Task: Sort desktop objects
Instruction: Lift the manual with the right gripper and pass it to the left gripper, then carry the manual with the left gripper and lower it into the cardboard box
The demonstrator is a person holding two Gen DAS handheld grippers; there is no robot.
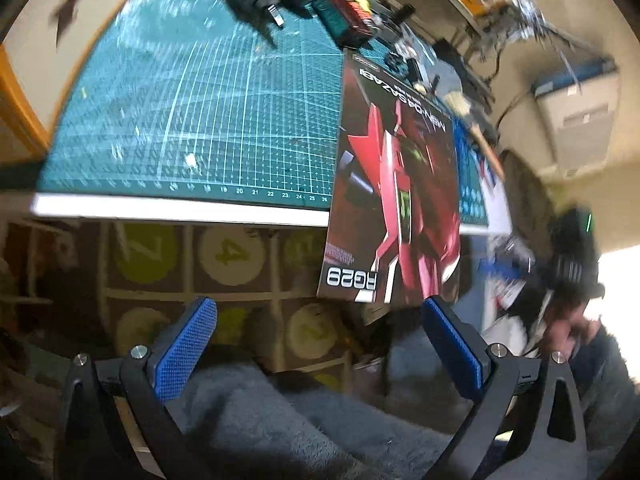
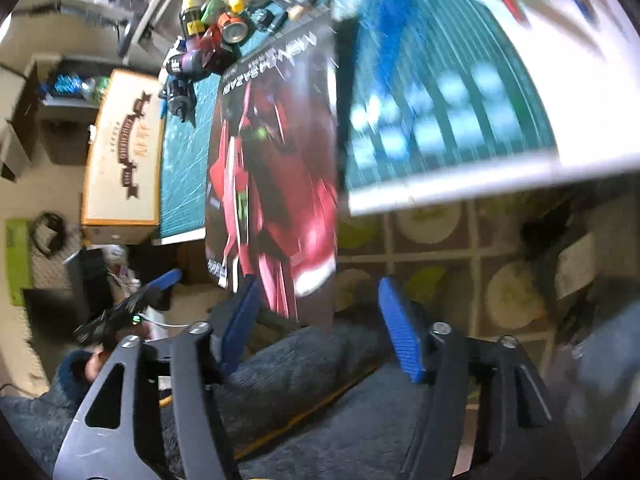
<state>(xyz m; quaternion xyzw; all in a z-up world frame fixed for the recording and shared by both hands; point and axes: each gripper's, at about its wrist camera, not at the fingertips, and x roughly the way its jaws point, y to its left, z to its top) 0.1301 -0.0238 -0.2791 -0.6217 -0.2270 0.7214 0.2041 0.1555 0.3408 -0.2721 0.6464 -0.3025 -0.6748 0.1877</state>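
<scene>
Two grippers hover off the near edge of a desk, both with fingers spread wide and holding nothing.

Left gripper (image 1: 318, 338) and right gripper (image 2: 316, 320) sit below the desk's (image 1: 160, 209) white front edge, above a grey fuzzy sleeve. A dark booklet (image 1: 394, 184) with a red robot on its cover lies on the green cutting mat (image 1: 192, 120), overhanging the desk's near edge between the two grippers. Blurred paint bottles (image 2: 208, 44) crowd the mat's far edge. A cream box (image 2: 124, 148) sits at the mat's left edge.
</scene>
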